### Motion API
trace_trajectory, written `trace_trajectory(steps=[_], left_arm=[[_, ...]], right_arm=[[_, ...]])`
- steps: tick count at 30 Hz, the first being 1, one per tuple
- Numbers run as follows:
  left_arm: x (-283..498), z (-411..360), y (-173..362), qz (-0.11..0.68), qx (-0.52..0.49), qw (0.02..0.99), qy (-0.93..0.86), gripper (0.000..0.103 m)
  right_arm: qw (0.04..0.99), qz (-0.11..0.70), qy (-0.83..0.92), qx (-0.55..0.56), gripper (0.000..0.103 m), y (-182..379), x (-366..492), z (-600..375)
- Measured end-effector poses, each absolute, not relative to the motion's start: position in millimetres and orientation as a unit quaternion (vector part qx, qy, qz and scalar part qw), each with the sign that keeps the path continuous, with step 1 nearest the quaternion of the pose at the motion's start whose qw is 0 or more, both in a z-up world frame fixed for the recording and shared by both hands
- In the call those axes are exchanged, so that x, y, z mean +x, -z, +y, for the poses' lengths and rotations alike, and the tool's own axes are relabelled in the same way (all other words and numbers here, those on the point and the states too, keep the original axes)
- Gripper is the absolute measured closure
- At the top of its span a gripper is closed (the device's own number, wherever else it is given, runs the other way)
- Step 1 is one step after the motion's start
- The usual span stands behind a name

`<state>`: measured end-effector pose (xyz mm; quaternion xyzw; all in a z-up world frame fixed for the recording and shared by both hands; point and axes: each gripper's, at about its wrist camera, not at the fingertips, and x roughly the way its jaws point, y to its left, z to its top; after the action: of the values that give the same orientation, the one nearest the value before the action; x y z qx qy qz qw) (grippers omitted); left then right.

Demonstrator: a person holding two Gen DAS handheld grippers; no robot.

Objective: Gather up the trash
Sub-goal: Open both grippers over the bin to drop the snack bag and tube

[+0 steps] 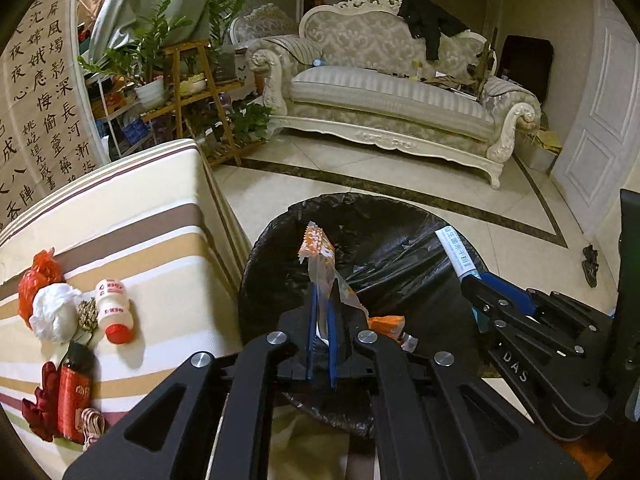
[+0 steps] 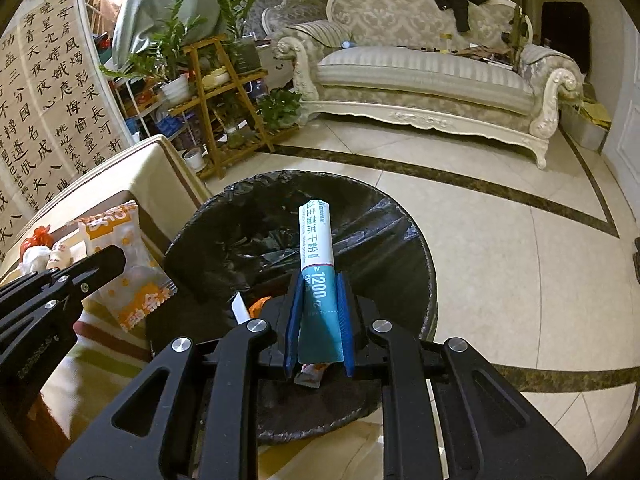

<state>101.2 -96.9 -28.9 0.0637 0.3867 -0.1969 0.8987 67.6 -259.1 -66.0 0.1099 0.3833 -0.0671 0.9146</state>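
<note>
A bin with a black liner (image 1: pixel 260 264) (image 2: pixel 416 248) stands on the floor beside the striped table (image 1: pixel 140 240). My left gripper (image 1: pixel 322 292) is over the bin's mouth, shut on an orange-and-white snack wrapper (image 1: pixel 318 246) that sticks up between its blue pads. My right gripper (image 2: pixel 319 280) also hovers over the bin, shut on a white-and-teal packet (image 2: pixel 314 236). In the left wrist view the right gripper (image 1: pixel 470 280) is at the bin's right rim. On the table lie a red bag (image 1: pixel 38 280), a white tissue ball (image 1: pixel 54 312), a small white bottle (image 1: pixel 114 308) and a red can (image 1: pixel 74 388).
Orange scraps (image 1: pixel 386 324) lie inside the bin. Beyond it is tiled floor, then a cream sofa (image 1: pixel 392 92) with a black garment on it. A wooden plant stand (image 1: pixel 200 92) is past the table's far corner, and a white door (image 1: pixel 592 120) is on the right.
</note>
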Motion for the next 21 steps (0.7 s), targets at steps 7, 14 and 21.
trace_trajectory(steps=[7, 14, 21], left_arm=[[104, -92, 28, 0.390, 0.051, 0.900, 0.189, 0.061], [100, -80, 24, 0.387, 0.044, 0.904, 0.177, 0.046], [85, -59, 15, 0.380, 0.039, 0.910, 0.161, 0.038]], right_arm=[[0.914, 0.383, 0.072, 0.117, 0.079, 68, 66, -262], [0.914, 0.380, 0.077, 0.119, 0.069, 62, 59, -262], [0.916, 0.377, 0.067, 0.116, 0.067, 53, 51, -249]])
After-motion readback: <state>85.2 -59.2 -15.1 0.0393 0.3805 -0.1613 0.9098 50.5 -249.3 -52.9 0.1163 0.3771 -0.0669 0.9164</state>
